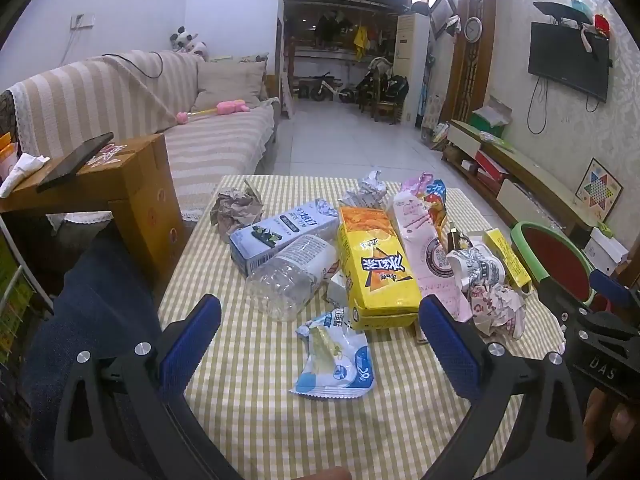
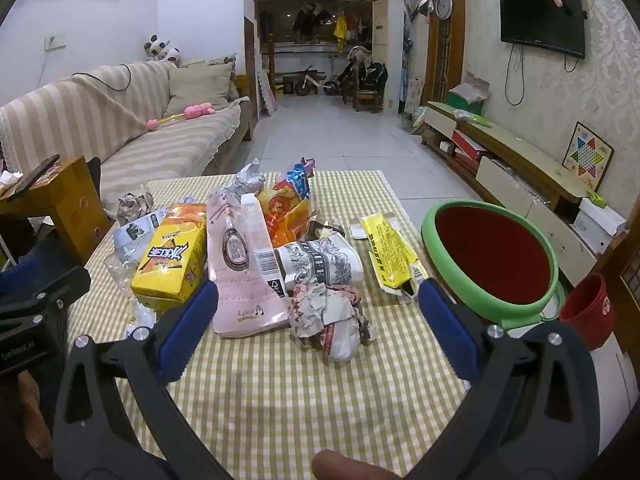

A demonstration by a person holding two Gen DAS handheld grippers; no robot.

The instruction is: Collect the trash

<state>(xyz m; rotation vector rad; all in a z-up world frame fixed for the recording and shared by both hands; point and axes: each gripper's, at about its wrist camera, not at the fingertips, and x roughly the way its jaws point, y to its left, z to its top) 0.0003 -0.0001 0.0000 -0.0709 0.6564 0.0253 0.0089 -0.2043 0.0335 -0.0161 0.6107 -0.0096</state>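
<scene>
Checked yellow cloth covers the bench (image 1: 256, 420), strewn with trash: a glossy yellow carton (image 1: 376, 276), clear ribbed plastic bottle (image 1: 290, 280), crumpled paper (image 2: 336, 316). Both grippers' blue fingers (image 1: 190, 344) (image 2: 188, 336) spread wide, empty.

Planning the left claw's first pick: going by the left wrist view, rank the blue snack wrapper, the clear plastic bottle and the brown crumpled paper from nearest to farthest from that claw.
1. Blue snack wrapper: flat on the cloth, right between the open left claw fingers.
2. Clear plastic bottle: lying on its side, just beyond, slightly left.
3. Brown crumpled paper: near the table's far left edge.
</scene>
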